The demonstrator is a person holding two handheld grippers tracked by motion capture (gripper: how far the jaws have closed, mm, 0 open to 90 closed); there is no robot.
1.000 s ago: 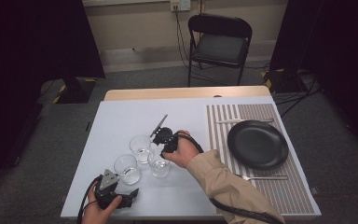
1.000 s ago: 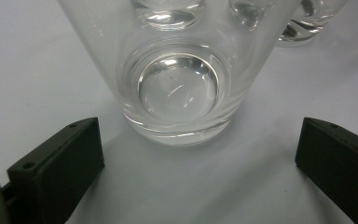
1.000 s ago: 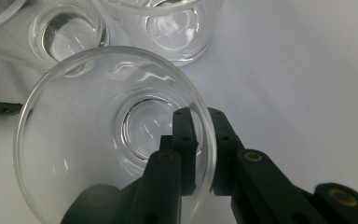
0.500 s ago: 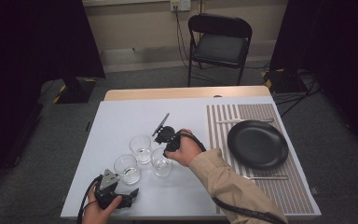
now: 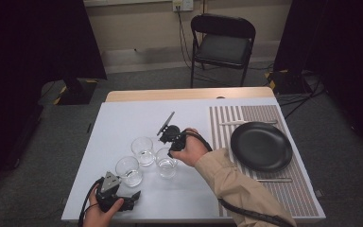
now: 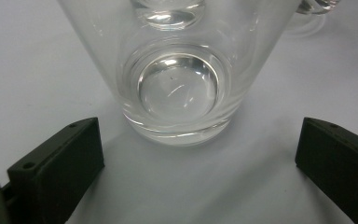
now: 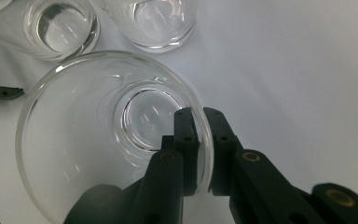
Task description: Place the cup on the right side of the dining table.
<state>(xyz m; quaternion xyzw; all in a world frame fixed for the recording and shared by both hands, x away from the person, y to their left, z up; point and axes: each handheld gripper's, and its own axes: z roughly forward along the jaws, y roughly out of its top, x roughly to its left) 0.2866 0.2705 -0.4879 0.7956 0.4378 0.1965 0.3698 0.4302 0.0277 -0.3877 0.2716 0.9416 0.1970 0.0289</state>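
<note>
We count three clear drinking glasses on the white table [image 5: 123,118], standing upright in a loose cluster left of centre: the near-left glass [image 5: 128,170], the far glass [image 5: 143,150] and the right-hand glass [image 5: 166,162]. All three are short tumblers with thick bases, and they sit just beside one another; we cannot tell whether any of them touch.

There are two grippers. The right gripper [image 7: 200,140] comes down on the right-hand glass [image 7: 112,140] with its jaws pinched on the rim, one jaw inside the wall and one outside, clamped on the glass. From the high view we see the right hand [image 5: 192,149] and a tan sleeve [image 5: 236,189] reaching in over that glass. The left gripper [image 6: 191,154] lies low near the table's front edge with its jaws spread wide, the near-left glass [image 6: 177,88] standing just ahead of them and apart from both jaws. The left hand [image 5: 99,210] holds it at the bottom edge of the high view.

To the right lies one striped placemat [image 5: 231,127] carrying one black plate [image 5: 261,145]. We see one utensil [image 5: 246,122] beyond the plate and another [image 5: 274,179] on its near side; their kind is too small to tell. One black folding chair [image 5: 223,42] stands beyond the table.
</note>
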